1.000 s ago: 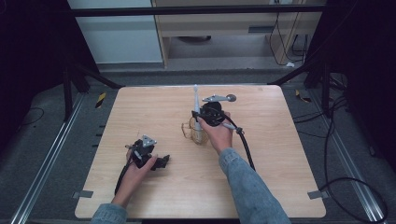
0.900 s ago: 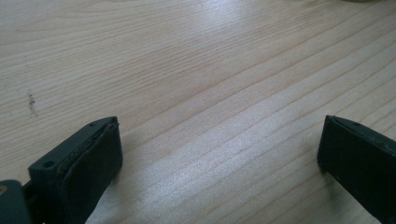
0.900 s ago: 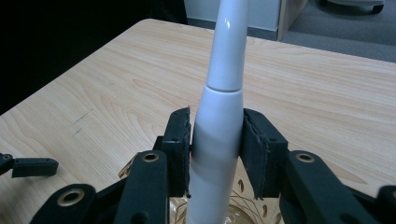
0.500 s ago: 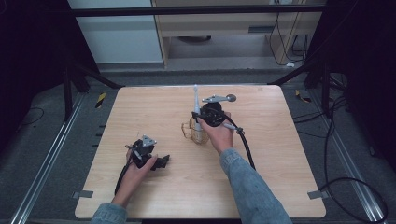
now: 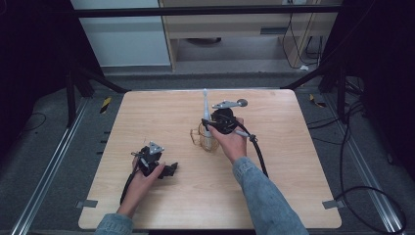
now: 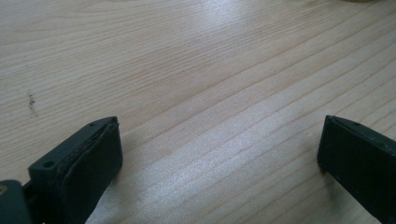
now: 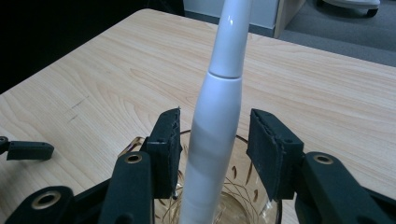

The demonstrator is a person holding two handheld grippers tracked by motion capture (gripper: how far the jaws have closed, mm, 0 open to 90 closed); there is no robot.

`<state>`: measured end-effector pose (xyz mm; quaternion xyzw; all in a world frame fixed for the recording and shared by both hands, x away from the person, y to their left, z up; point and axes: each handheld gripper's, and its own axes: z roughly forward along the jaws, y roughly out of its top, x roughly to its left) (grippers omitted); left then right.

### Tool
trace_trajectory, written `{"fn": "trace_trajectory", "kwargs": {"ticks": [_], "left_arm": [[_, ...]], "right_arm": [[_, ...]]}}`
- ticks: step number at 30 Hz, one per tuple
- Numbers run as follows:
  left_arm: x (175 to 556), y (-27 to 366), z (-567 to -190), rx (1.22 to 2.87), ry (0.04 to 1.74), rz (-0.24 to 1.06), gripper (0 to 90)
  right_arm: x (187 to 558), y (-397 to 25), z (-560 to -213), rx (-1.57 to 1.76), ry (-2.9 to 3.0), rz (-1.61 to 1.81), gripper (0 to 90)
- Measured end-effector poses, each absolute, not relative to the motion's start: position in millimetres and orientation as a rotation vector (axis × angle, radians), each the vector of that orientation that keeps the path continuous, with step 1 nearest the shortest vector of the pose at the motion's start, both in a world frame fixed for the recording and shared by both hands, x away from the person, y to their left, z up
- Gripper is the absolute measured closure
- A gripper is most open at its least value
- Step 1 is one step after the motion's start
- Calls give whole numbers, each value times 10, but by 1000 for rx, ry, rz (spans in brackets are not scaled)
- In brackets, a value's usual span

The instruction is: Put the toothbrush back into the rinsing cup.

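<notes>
Standing upright in amber glass cup (image 7: pixel 233 205) mid-table: white electric toothbrush (image 7: pixel 215 121), flanked without contact by parted right gripper (image 7: pixel 214 147), seemingly just letting go. Left gripper (image 6: pixel 219 154) idle, spread wide over wooden table (image 6: pixel 196 70).

Your light wooden table (image 5: pixel 293 161) sits mid-frame in the high view. On it, just above centre, stands a glass cup (image 5: pixel 203 139); your left gripper (image 5: pixel 169 170) rests lower left.

Both tongs are black, each topped with a grey three-cornered plate. Brass-coloured screws sit in the right tongs (image 7: pixel 215 154). The sleeves are blue denim.
</notes>
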<state>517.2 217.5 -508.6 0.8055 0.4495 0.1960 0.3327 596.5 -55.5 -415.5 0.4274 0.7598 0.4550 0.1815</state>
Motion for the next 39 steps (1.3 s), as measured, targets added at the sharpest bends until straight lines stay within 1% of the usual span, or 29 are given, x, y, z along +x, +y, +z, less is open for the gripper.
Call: {"fn": "trace_trajectory", "kwargs": {"ticks": [27,31,39], "left_arm": [[5172,2175,-5086,2104,1175,512,0],[5171,2175,-5086,2103,1175,512,0],[5171,2175,-5086,2103,1175,512,0]], "right_arm": [[5841,-686,-4043,1167,2157,1233,508],[5815,-690,-4019,1153,2151,1227,470],[5778,-705,-3968,1158,2144,1242,330]]}}
